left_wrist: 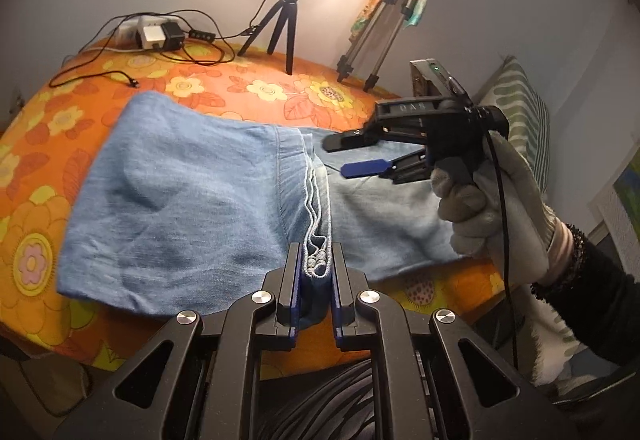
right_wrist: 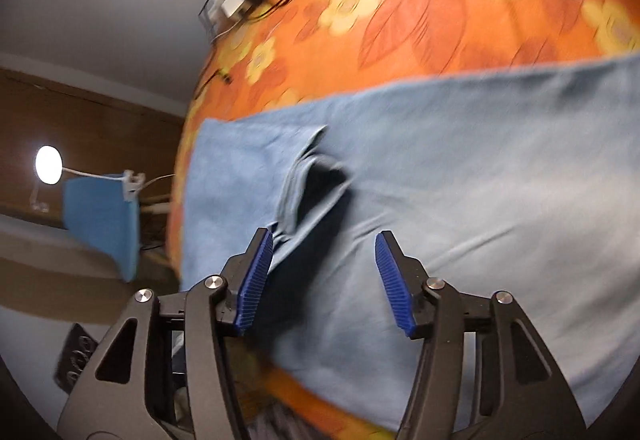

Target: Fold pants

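Already the pants (left_wrist: 192, 200) lie folded across the orange bedspread (left_wrist: 48, 208) at frame centre (at least one fold done, more likely left). Left gripper (left_wrist: 316, 280) pinches the bunched waistband (left_wrist: 318, 224); right gripper (right_wrist: 324, 284) hovers spread, holding nothing.

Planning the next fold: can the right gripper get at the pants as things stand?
Probably yes. The right gripper is open just above the pants, nothing between; the left gripper pinches the waistband at the near edge.
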{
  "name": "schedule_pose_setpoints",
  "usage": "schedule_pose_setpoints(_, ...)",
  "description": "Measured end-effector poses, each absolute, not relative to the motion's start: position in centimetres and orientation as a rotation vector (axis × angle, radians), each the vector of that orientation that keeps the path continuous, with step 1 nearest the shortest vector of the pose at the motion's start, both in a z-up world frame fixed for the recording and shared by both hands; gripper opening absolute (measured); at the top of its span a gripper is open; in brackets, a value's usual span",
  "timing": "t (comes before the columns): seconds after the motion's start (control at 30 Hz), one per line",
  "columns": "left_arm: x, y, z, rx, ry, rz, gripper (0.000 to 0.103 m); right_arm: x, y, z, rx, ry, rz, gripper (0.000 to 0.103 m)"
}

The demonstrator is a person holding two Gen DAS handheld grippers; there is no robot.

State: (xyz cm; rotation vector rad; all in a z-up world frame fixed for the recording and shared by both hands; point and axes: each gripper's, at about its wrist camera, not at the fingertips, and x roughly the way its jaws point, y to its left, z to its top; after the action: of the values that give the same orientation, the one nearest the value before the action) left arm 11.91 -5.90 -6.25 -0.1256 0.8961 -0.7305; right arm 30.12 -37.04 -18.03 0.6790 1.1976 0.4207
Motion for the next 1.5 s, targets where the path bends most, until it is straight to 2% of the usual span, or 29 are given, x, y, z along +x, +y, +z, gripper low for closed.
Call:
schedule_pose_setpoints(0.27,11.3,-6.2,-6.0,-0.113,0.894,-0.745,0.01,31.3,-34.1,-20.1,0.825,1.203,0.462,0.058)
schedule_pose_setpoints(0.33,11.3,-6.6,-5.6,-0.098,0.889,-0.753,0.01,31.8,-33.3,-19.8,0.781,1.18,0.446,0.036)
schedule_pose_setpoints(0.37,11.3,-6.8,-5.4,-0.092,0.885,-0.757,0.011,32.1,-32.9,-19.4,0.732,1.172,0.44,0.016)
schedule_pose_setpoints(0.4,11.4,-7.1,-5.1,-0.088,0.884,-0.764,0.011,32.3,-32.6,-18.9,0.684,1.164,0.437,0.012)
schedule_pose_setpoints(0.63,11.2,-11.4,-3.4,-0.036,0.859,-0.862,0.011,31.6,-34.3,-13.1,0.471,1.025,0.412,0.009)
schedule_pose_setpoints(1.0,9.4,-25.1,0.3,0.08,0.807,-1.107,0.011,27.8,-45.9,-5.5,0.355,0.896,0.261,0.008)
schedule_pose_setpoints(1.2,7.7,-32.5,-0.2,0.128,0.823,-1.22,0.011,24.9,-53.8,-5.3,0.372,0.884,0.147,0.008)
schedule_pose_setpoints(1.5,6.0,-39.4,-3.2,0.166,0.886,-1.32,0.011,22.0,-62.7,-8.7,0.435,0.909,0.027,0.008)
